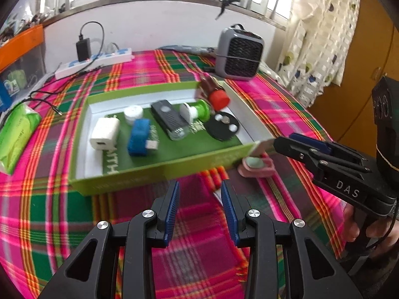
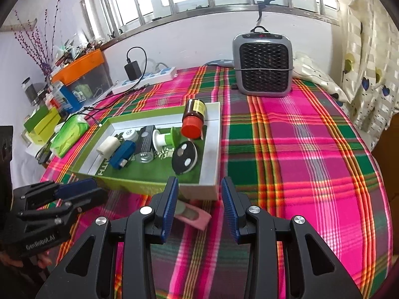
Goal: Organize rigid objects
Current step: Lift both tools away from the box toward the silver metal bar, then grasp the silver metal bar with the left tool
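Left wrist view: plaid cloth (image 1: 139,69) covered the surface. Grey heater (image 1: 239,54) stood at the far side. Green tray (image 1: 159,167) lay centre, holding a white charger (image 1: 104,134), blue adapter (image 1: 139,137), black device (image 1: 168,117), green spool (image 1: 197,111), black disc (image 1: 222,125) and a red-capped bottle (image 1: 215,94) leaning on the far right rim. Pink case (image 1: 256,165) lay outside, just beside the tray's near right corner. Left gripper (image 1: 200,210) hung partly open, empty, near the tray. Right gripper (image 2: 199,208) also stood partly open, gripping nothing, above the pink case.
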The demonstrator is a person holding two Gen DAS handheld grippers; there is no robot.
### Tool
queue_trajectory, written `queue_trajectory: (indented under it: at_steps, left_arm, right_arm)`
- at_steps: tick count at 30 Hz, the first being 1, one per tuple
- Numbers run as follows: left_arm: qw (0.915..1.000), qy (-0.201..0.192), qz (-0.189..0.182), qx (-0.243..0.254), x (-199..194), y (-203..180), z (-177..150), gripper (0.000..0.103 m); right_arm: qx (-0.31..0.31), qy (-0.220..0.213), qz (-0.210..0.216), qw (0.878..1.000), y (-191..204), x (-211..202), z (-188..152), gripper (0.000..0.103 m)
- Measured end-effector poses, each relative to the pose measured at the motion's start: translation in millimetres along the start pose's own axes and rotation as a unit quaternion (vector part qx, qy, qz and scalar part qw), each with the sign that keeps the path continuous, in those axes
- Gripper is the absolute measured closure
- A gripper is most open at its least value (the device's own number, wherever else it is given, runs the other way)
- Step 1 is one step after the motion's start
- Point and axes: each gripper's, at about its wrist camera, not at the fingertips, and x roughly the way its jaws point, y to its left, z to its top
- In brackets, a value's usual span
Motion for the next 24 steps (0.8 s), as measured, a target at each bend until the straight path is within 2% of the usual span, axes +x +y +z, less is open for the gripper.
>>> queue_trajectory:
  at_steps: [6,15,24]
  left_arm:
    - [0.9997,0.019,-0.004,0.011,7,-21,-12,0.064]
    - [0.9985,0.044,0.001,0.032,19,-49,-26,0.064]
    - [0.9960,0.042,0.048,0.063,20,-55,-33,0.064]
  right_arm:
    - [0.007,0.000,-0.003,1.000,-8,-5,-8,0.066]
    - [0.017,-0.005,0.004,1.000,-16,-12,-14,0.066]
    - [0.018,-0.002,0.010,1.000,-19,-9,-17,0.066]
